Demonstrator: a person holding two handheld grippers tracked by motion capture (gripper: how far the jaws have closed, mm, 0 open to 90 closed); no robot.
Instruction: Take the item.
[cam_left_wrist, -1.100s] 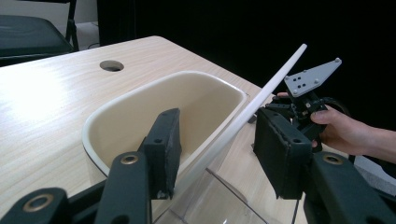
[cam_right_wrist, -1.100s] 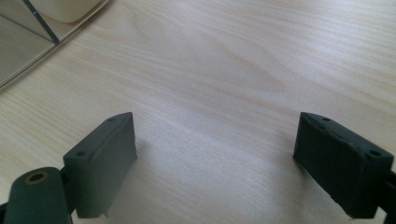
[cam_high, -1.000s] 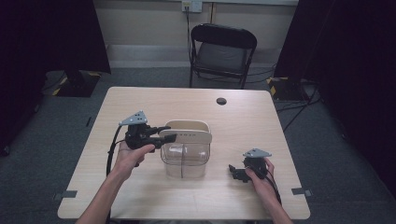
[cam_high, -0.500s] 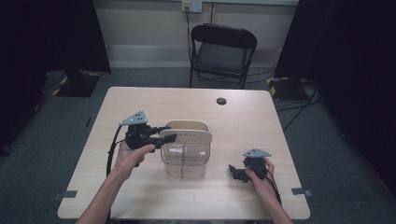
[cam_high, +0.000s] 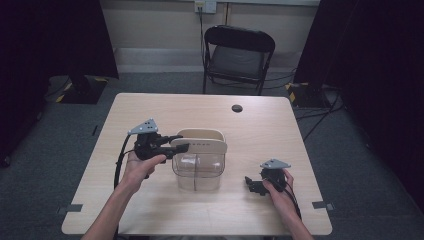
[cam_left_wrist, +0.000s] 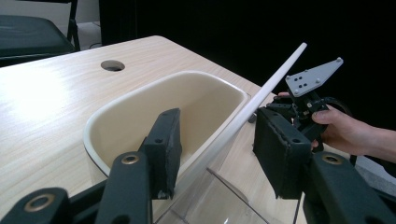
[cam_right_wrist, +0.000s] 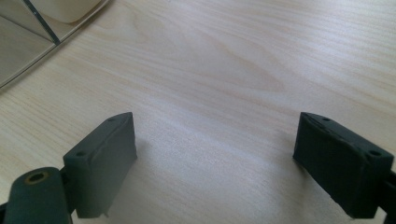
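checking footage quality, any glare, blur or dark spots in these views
High view: table evenly lit, surroundings fall into black, clear container hard to make out. Left gripper view: glare washes out the wood at left, near jaws soft, cream lid sharp. Right gripper view: soft shadows under the right gripper, wood grain slightly blurred.

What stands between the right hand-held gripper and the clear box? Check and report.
Nothing visible. Bare table lies between the right hand-held gripper and the clear box. The left hand-held gripper grips the lid on the box's other side.
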